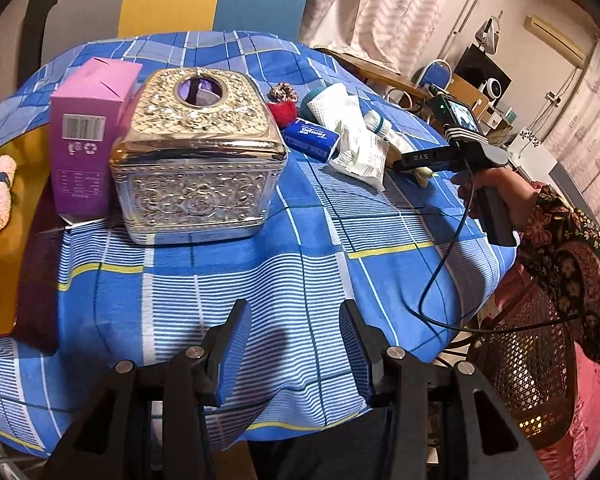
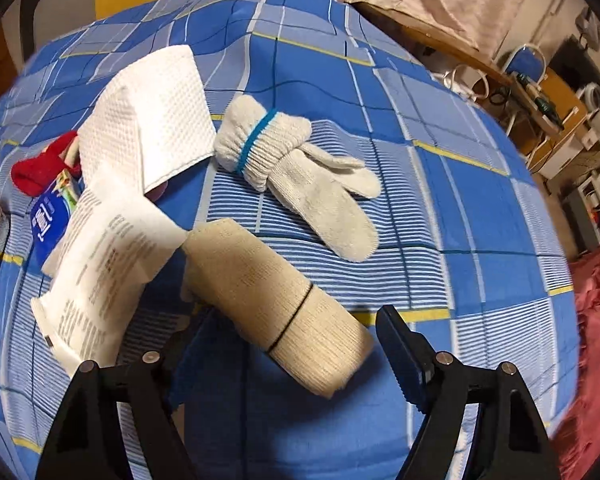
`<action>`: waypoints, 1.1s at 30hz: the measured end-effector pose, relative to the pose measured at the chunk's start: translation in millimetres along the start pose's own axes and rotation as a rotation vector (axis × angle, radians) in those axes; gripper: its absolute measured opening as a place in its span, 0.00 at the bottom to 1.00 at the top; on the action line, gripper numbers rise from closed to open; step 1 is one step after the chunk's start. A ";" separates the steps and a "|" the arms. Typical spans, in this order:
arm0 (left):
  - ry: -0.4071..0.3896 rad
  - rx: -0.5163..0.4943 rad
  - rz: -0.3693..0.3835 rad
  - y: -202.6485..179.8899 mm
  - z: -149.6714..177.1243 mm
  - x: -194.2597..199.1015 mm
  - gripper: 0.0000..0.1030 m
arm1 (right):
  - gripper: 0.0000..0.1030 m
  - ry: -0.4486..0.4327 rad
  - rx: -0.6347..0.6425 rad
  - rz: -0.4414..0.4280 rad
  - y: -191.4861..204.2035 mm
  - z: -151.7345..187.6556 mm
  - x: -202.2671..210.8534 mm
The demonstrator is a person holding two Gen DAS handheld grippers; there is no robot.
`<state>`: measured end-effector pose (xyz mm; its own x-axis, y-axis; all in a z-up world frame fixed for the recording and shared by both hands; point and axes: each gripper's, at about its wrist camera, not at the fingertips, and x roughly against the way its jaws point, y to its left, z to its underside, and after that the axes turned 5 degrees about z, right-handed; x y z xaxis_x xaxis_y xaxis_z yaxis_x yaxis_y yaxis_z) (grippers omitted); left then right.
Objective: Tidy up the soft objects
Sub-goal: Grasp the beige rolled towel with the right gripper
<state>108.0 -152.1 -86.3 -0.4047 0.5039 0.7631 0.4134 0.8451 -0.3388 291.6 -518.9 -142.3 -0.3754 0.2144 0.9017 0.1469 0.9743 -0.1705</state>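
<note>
Beige roll (image 2: 284, 304) between spread right claw (image 2: 296, 344) fingers; left claw (image 1: 296, 344) open

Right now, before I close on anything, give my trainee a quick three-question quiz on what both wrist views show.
1. True or false: the left hand-held gripper is holding an object.
2. Multiple choice: which item lies between the fingers of the right hand-held gripper? A) the knitted glove B) the beige cloth roll C) the red sock
3. Fill in: the ornate metal tissue box stands directly beside a ____ carton.

Key: 1 false, its fingers are apart over bare tablecloth. 2 B, though the fingers are open and not yet pressing it. 3 pink.
</note>
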 end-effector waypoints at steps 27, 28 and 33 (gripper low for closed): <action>0.017 -0.100 0.035 -66.6 -66.7 -59.8 0.45 | 0.48 -0.037 -0.322 -0.192 -12.4 77.9 50.6; 0.017 -0.102 0.032 -68.3 -69.1 -62.7 0.45 | 0.48 -0.038 -0.318 -0.192 -12.7 78.3 48.1; 0.039 -0.122 -0.001 -80.5 -92.0 -89.9 0.45 | 0.46 -0.055 -0.340 -0.200 -19.3 76.4 46.8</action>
<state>186.2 -281.9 -77.0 -0.3740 0.4936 0.7852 0.5104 0.8164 -0.2701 201.3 -522.4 -127.1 -0.4741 0.0347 0.8798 0.3569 0.9210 0.1560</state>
